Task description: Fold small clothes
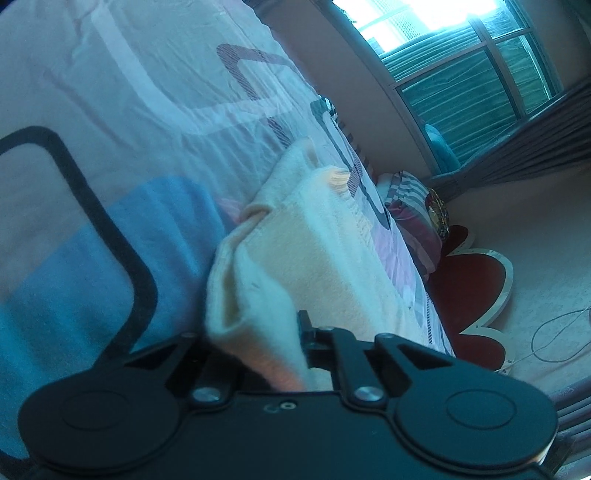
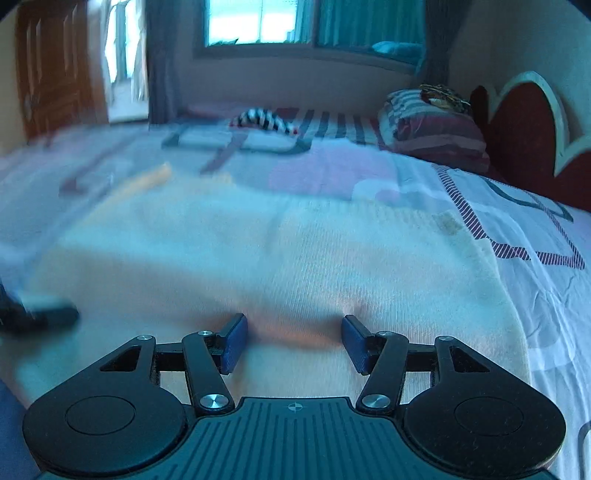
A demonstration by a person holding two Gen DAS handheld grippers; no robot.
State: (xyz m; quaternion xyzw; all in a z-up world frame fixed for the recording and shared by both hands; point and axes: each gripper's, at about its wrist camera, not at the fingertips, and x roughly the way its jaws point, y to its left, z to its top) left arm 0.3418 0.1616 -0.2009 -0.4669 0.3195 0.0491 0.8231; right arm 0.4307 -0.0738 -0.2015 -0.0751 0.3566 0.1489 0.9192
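Cream knit garment [image 1: 295, 258] sat clenched in the left gripper [image 1: 255, 347]; the right gripper [image 2: 293, 341], released, hovered just above it on the bed [image 2: 535, 258].

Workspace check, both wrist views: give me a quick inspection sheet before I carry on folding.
Surface: bed sheet, pale with striped and dark outline patterns, wrinkled.
Job's things: cream garment spread on the bed; one end lifted and bunched in the left gripper.
Clutter: striped pillow by the red headboard; a striped cloth at the far edge.
Grippers: left shut on the garment; right gripper open, low over the garment, holding nothing.
Cables: a thin wire on the wall side beside the headboard.
Surroundings: window, curtain, wooden door. Right view is motion-blurred.
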